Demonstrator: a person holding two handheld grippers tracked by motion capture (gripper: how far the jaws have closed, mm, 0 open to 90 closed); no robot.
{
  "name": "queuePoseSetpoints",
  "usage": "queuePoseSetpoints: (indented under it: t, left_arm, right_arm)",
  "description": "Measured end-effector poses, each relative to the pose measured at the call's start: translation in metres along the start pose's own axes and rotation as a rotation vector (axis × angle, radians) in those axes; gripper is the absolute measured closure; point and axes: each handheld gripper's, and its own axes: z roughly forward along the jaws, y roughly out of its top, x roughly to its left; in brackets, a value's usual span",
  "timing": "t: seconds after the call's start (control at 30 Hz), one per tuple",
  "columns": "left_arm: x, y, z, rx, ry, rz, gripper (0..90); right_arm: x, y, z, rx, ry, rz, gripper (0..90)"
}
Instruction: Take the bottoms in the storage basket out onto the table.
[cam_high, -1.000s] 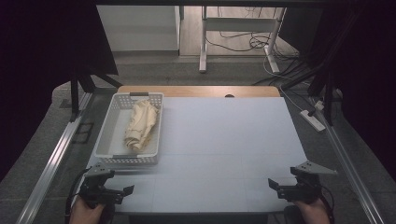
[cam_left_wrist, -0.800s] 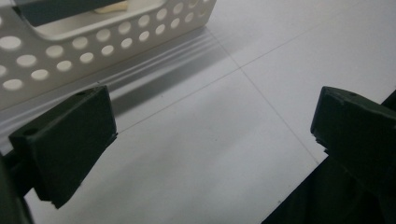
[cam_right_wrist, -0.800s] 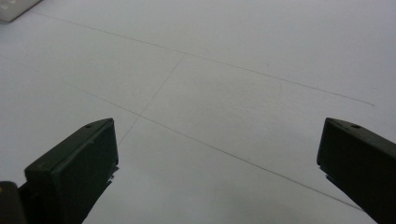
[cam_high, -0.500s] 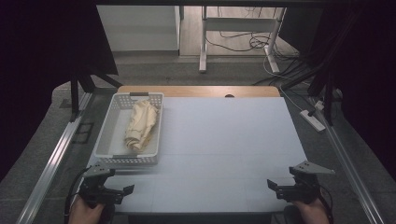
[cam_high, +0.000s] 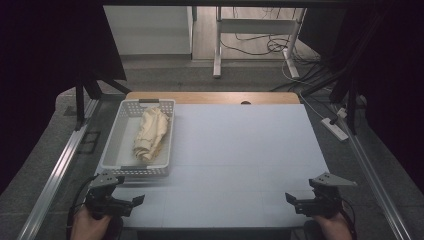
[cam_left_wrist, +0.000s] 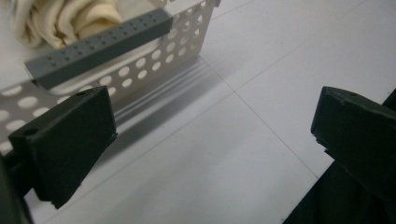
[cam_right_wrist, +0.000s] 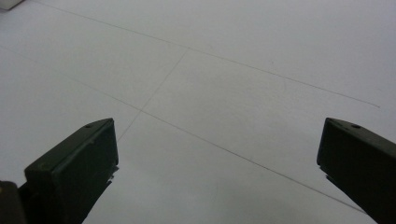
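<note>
A white perforated basket (cam_high: 116, 145) stands at the table's left side with a crumpled cream cloth (cam_high: 150, 132) inside it. My left gripper (cam_high: 134, 201) rests at the near left corner, just in front of the basket, open and empty. In the left gripper view the basket wall (cam_left_wrist: 154, 60), its grey handle (cam_left_wrist: 100, 44) and the cloth (cam_left_wrist: 70, 16) sit close ahead of the wide-apart jaws. My right gripper (cam_high: 291, 198) sits at the near right corner, open with nothing between its jaws, over the bare white tabletop (cam_right_wrist: 224, 93).
The white tabletop (cam_high: 240, 150) stretches between the two grippers, with a wooden strip (cam_high: 215, 97) along its far edge. Metal rails (cam_high: 55, 175) run along both sides. A power strip (cam_high: 336, 128) and cables lie on the floor at the right.
</note>
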Motion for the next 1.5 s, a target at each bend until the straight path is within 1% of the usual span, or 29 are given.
queuePoseSetpoints:
  t: [0.2,0.27,0.3,0.33,0.37,0.5,0.67,0.87,1.0,1.07,1.1,1.27,1.37,1.5]
  left_arm:
    - [0.0,0.007,-0.003,-0.011,-0.001,0.007,0.0]
    - [0.001,0.009,-0.003,-0.014,-0.016,-0.01,0.0]
    - [0.001,0.009,-0.003,-0.014,-0.016,-0.01,0.0]
    - [0.004,0.01,-0.003,-0.022,-0.029,0.0,0.0]
    - [0.004,0.01,-0.003,-0.028,-0.026,0.004,0.0]
    - [0.006,0.011,-0.002,-0.029,-0.024,0.015,0.0]
    - [0.01,0.014,-0.002,-0.042,-0.04,-0.002,0.0]
    - [0.012,0.018,-0.003,-0.048,-0.03,-0.011,0.0]
    - [0.015,0.022,-0.003,-0.053,-0.039,-0.013,0.0]
    - [0.018,0.025,-0.003,-0.062,-0.059,-0.021,0.0]
    - [0.018,0.025,-0.003,-0.062,-0.059,-0.021,0.0]
    - [0.021,0.032,-0.002,-0.059,-0.061,-0.007,0.0]
    - [0.023,0.041,-0.001,-0.046,-0.079,0.006,0.0]
    - [0.028,0.047,0.001,-0.05,-0.088,0.004,0.0]
  right_arm:
    - [-0.001,0.0,-0.001,-0.007,0.003,0.009,0.0]
    - [-0.002,0.0,-0.001,-0.01,0.005,0.016,0.0]
    - [-0.002,0.0,-0.001,-0.01,0.005,0.016,0.0]
    - [-0.002,0.0,-0.001,-0.012,0.005,0.019,0.0]
    - [-0.002,0.0,-0.001,-0.013,0.005,0.018,0.0]
    - [-0.002,-0.001,-0.002,-0.015,0.005,0.018,0.0]
    - [-0.002,-0.001,-0.002,-0.017,0.005,0.019,0.0]
    - [-0.002,-0.001,-0.002,-0.017,0.006,0.019,0.0]
    - [-0.002,-0.001,-0.002,-0.016,0.006,0.018,0.0]
    - [-0.002,-0.001,-0.002,-0.017,0.006,0.018,0.0]
    - [-0.002,-0.001,-0.002,-0.017,0.006,0.019,0.0]
    - [-0.002,-0.001,-0.002,-0.016,0.007,0.019,0.0]
    - [-0.002,0.0,-0.002,-0.014,0.007,0.018,0.0]
    - [-0.003,-0.001,-0.002,-0.014,0.008,0.019,0.0]
